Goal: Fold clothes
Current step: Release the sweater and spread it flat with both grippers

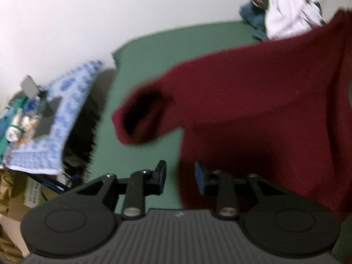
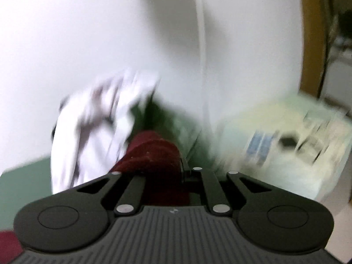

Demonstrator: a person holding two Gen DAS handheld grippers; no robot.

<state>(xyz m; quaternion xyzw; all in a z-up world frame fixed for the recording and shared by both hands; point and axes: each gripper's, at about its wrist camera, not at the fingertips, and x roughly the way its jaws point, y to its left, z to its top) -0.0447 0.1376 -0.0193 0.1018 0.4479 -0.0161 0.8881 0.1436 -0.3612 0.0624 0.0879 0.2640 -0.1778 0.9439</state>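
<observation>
The left gripper point(image 1: 180, 176) has its jaws apart with nothing between them, the right gripper point(image 2: 162, 171) is clamped on the red sweater point(image 1: 264, 110) hanging above the green table point(image 1: 154, 46), with a clothes pile point(image 1: 286, 8) beyond.

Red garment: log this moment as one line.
task: fold clothes | right gripper: shut on red garment, lifted | left gripper: open, empty | green surface below | white clothes pile behind
</observation>
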